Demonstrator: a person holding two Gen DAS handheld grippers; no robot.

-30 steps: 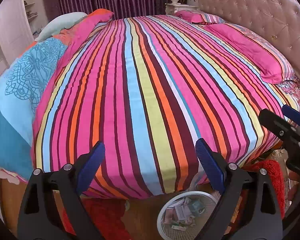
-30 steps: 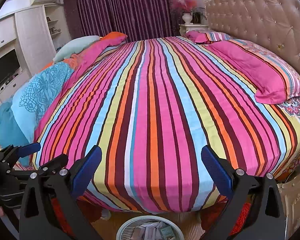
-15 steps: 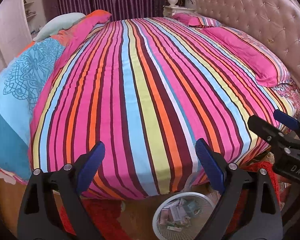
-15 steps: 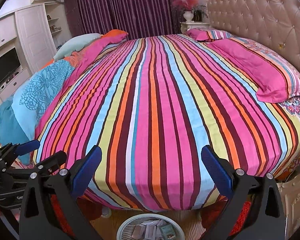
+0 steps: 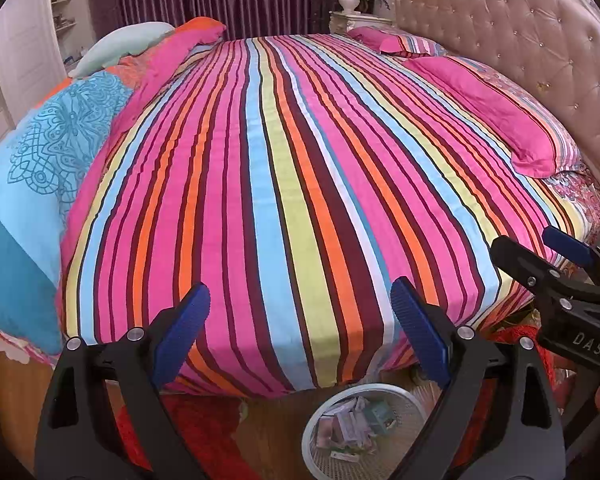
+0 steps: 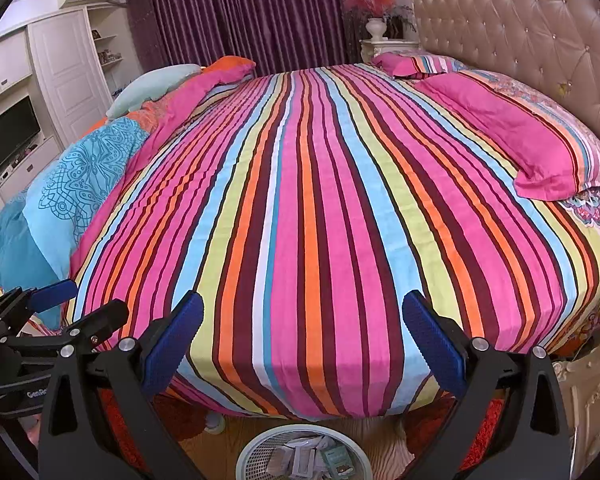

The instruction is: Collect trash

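Note:
A white mesh waste basket point(image 5: 400, 394) stands on the floor at the foot of the bed, with paper and wrapper trash point(image 5: 352, 424) inside; it also shows in the right wrist view point(image 6: 260, 446). My left gripper point(image 5: 300, 320) is open and empty, hovering above the basket near the bed's front edge. My right gripper point(image 6: 300, 332) is open and empty beside it, also over the basket. Each gripper shows at the edge of the other's view. No loose trash shows on the bed.
A round bed with a striped sheet point(image 5: 284, 168) fills both views. Pink pillows point(image 5: 488, 108) lie at the right by a tufted headboard point(image 5: 532, 32). A blue patterned quilt point(image 5: 48, 148) is heaped at the left. Red rug point(image 5: 196, 420) and wood floor lie below.
Both grippers have drawn slightly back and to the left; the basket sits a little more to the right in the left view. Both stay open and empty.

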